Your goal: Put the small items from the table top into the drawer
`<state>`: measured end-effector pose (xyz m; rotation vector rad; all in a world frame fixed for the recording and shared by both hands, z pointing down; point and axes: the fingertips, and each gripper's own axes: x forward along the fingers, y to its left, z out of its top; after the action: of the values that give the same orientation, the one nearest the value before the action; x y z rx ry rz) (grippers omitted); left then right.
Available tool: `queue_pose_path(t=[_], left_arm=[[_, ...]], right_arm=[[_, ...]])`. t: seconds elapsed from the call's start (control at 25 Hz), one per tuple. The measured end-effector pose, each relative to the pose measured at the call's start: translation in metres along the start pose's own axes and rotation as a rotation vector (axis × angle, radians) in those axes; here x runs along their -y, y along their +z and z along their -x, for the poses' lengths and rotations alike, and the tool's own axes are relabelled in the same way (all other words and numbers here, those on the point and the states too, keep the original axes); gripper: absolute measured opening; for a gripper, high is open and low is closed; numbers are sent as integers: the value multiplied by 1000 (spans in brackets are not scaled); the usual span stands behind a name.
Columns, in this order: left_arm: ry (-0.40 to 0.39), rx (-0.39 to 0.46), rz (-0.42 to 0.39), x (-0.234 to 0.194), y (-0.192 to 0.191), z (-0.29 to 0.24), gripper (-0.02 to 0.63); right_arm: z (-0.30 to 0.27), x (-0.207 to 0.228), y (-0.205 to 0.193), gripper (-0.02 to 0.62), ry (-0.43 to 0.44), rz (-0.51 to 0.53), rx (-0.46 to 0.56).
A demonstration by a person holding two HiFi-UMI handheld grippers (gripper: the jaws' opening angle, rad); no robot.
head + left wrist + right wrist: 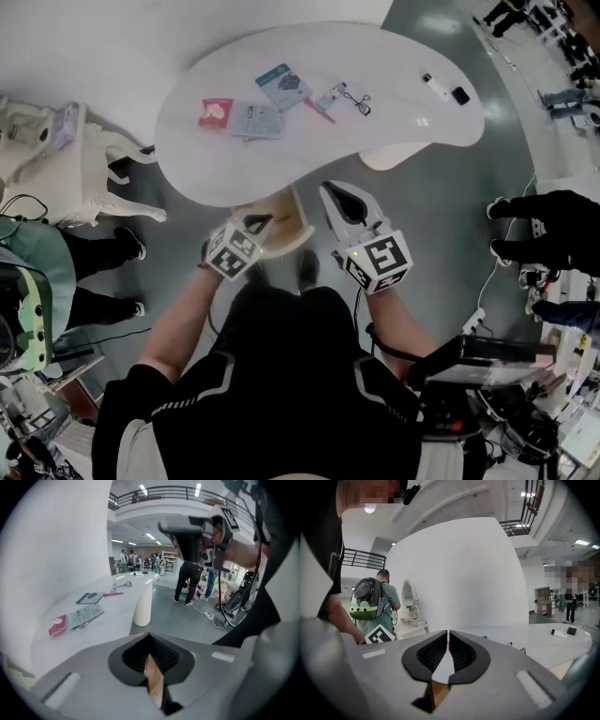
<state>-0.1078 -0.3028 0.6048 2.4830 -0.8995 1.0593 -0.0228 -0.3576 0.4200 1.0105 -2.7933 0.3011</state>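
Both my grippers hang in front of me, off the near edge of the white table (412,131), and neither holds anything. My left gripper (260,222) has its jaws pressed together with nothing between them; through the hollow behind the tips I see only a strip of light wood. My right gripper (330,192) is closed too, its tips meeting with just a hairline slit and nothing caught in it. It sits just to the right of the left one, close but apart. Below the two grippers the wooden drawer (291,220) sticks out from under the table's near edge. All the small items lie on the table top, well apart from my jaws. A red packet (215,112) lies at the left, with a pale blue packet (257,120) just beside it. Farther back is a teal card (283,85), and a red pen (319,111) lies beside its right corner. Next to the pen is a small blue-and-white packet (331,96), then a little black wire clip (359,101). Off at the right end, away from the rest, a white stick (436,84) and a small black block (460,95) lie side by side. The table stands on a ribbed white column (143,604). To my left a person with a green backpack (370,599) stands near a white cabinet (66,159).
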Motion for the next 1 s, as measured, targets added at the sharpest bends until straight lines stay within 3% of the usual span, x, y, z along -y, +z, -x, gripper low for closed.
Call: queue_pose_path(t=[0.44,0.76,1.0], left_arm=[[115,379,190,-37,89,103,-2],[190,531,241,-67,124,157,-2],[276,633,232,-77,143,194,-1]], right_arm=[[-16,-16,28,12,12,33,45],[-23,-24,48,2,-1,45,82],[-22,-29,63,2,-7,68,102]])
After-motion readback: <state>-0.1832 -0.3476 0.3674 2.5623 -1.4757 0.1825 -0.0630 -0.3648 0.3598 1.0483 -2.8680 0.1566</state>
